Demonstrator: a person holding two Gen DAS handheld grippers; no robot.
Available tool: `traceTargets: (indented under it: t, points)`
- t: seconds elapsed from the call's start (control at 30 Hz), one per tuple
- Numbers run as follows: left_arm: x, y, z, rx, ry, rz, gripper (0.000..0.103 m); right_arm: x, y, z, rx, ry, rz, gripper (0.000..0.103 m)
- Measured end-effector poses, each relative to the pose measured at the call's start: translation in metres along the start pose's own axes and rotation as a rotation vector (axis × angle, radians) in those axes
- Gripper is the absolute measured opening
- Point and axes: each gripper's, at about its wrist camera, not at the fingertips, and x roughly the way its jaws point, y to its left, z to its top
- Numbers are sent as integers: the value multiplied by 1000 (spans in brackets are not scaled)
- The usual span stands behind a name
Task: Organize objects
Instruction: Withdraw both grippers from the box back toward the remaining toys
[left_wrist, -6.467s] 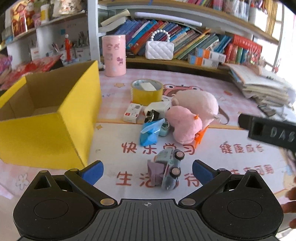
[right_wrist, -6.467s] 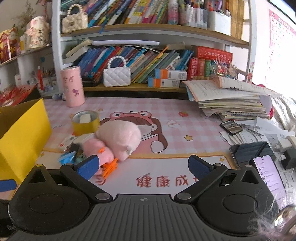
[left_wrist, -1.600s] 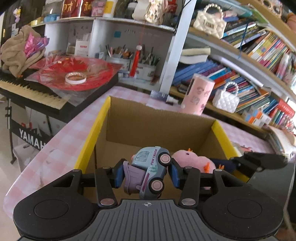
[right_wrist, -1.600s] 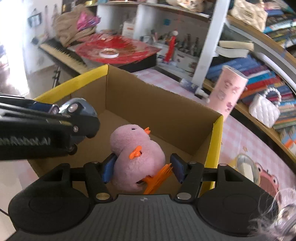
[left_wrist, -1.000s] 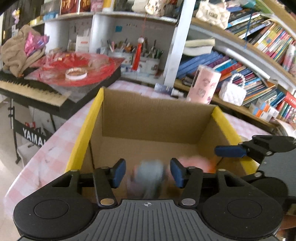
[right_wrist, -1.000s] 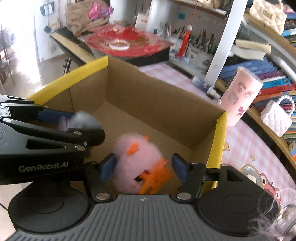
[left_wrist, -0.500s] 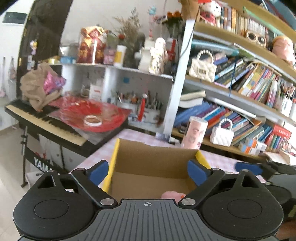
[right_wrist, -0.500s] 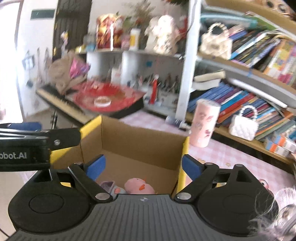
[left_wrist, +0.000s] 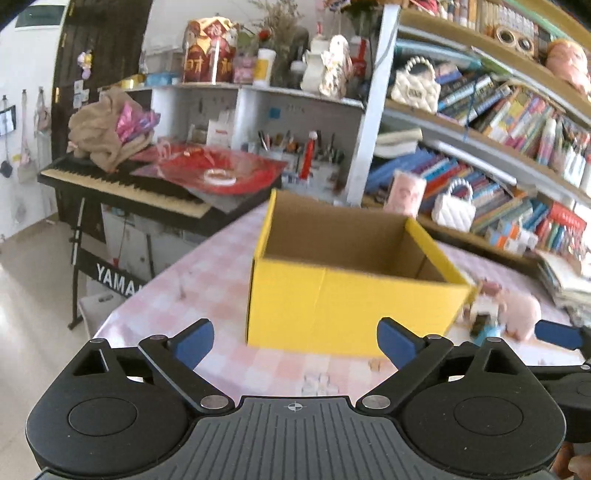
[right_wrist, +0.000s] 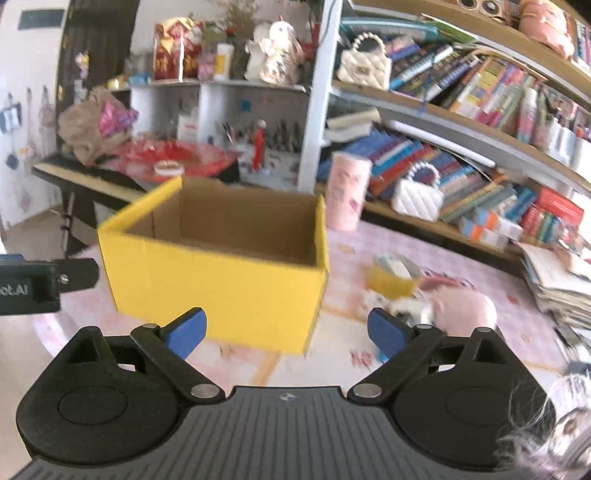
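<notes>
The yellow cardboard box (left_wrist: 351, 299) stands on the pink checked table, open at the top; from this angle its floor and contents are hidden. My left gripper (left_wrist: 295, 341) hangs open in front of its near wall with nothing between the fingers. My right gripper (right_wrist: 287, 332) is also in front of the box (right_wrist: 221, 284), empty, its jaws still opening. A large pink plush (right_wrist: 465, 306) lies on the table right of the box, also seen as the plush (left_wrist: 517, 310) in the left wrist view. Beside it sit a yellow tape roll (right_wrist: 393, 277) and small blurred items.
A pink cup (right_wrist: 349, 192) and a white handbag (right_wrist: 417, 192) stand behind the box by the bookshelves. A keyboard (left_wrist: 125, 184) on a stand lies beyond the table's left edge. Stacked papers (right_wrist: 554, 280) are at the right.
Both grippers let go of the toy car and the small pink plush over the box, opened wide and drew back. The box now shows its outer wall and the toys are out of sight.
</notes>
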Motion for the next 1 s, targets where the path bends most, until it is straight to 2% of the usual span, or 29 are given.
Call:
traceTargets:
  t: [0.13,0.47,0.77,1.0]
  points:
    - [-7,-5,-18,52,50,-18,98,-13,5,-22,-8,51,-39,95]
    - [-19,-21,-48,133,143,-122,98,-40,-10,-61,109,162,-126,97]
    - [-21,-51,-55,219,164,-237,98,-60,-33,-82,186,205,-236,99]
    - [-11,-73,-56,265,190,-300,98,-65,-52,-89,234,231,-298,102]
